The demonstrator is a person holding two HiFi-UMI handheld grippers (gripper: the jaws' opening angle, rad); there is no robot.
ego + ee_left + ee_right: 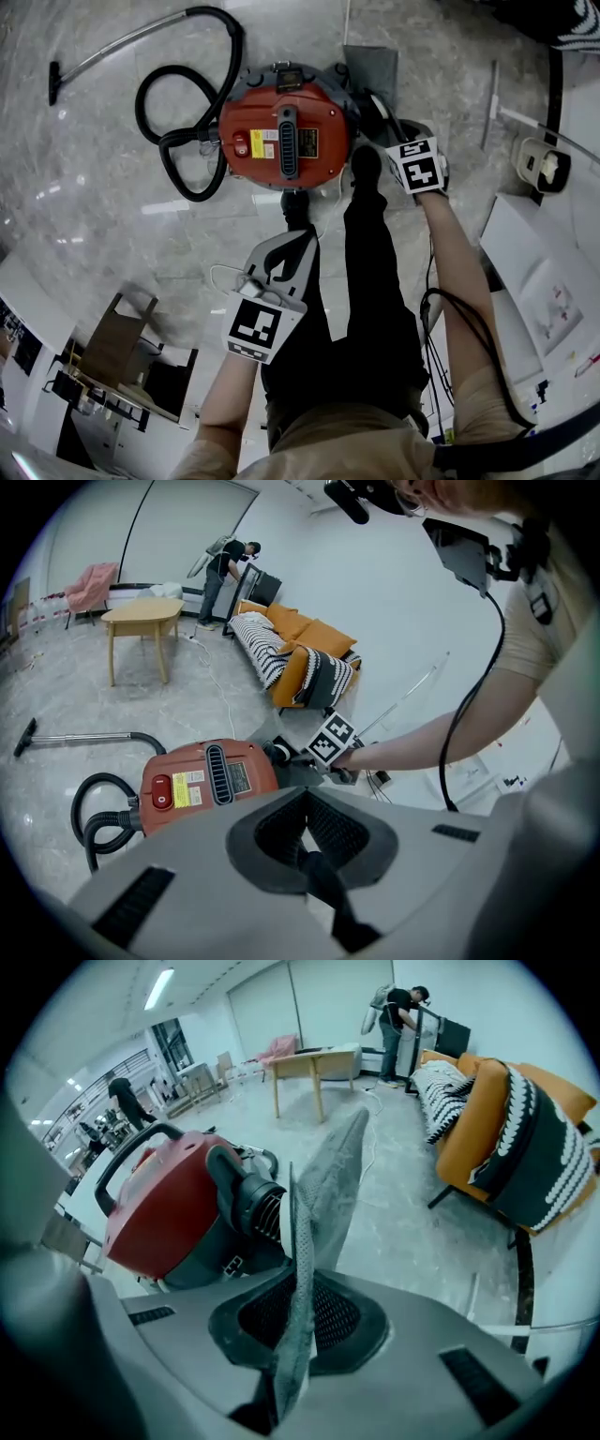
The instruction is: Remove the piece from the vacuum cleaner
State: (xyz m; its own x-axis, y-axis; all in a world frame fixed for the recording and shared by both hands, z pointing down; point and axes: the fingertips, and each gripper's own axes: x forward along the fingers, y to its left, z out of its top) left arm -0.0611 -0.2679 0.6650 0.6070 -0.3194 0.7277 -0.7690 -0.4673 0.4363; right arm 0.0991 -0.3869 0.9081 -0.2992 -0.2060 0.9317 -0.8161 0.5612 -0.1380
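right claw [292,1321] clenched on grey cloth piece [333,1185], 3 o'clock of red vacuum cleaner [286,141] | left claw [305,834] clenched, empty, 6 o'clock of it

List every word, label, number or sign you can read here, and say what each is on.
Nothing can be read.
Yellow label on the vacuum cleaner: print too small.
Dark plate beside it: blurred.
Left marker cube, right marker cube: square patterns only, no words.
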